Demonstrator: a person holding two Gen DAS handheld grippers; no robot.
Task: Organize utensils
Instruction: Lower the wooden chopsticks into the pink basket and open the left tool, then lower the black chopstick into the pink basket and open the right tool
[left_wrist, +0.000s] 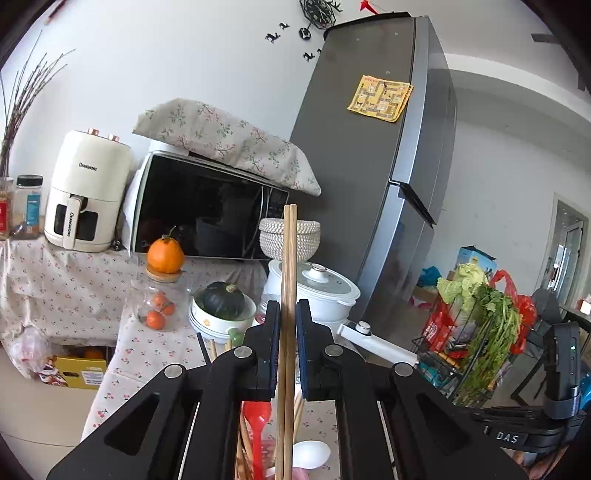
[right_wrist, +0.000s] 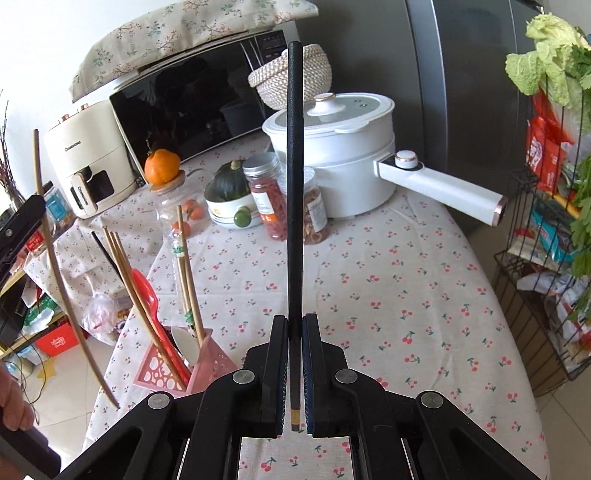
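Both your grippers are clamped on chopsticks, lifted above the table.

Your left gripper (left_wrist: 287, 314) has its jaws pressed on a wooden pair (left_wrist: 289, 258) that stands upright past the fingertips; below it sits the pink holder (right_wrist: 207, 363), near the table's left edge, with a red spoon (right_wrist: 147, 295), a white spoon (right_wrist: 183, 341) and more sticks leaning out of it. Your right gripper (right_wrist: 294, 328) is closed tight on one black chopstick (right_wrist: 294, 166) – its tip reaches up in front of the white pot (right_wrist: 340, 162). Ahead of that gripper the cherry-print tablecloth (right_wrist: 388, 288) lies bare as far as the jars (right_wrist: 291, 199) and pot – the pot's handle (right_wrist: 443, 188) juts toward the right edge, with a wire rack (right_wrist: 528, 295) just beyond it.
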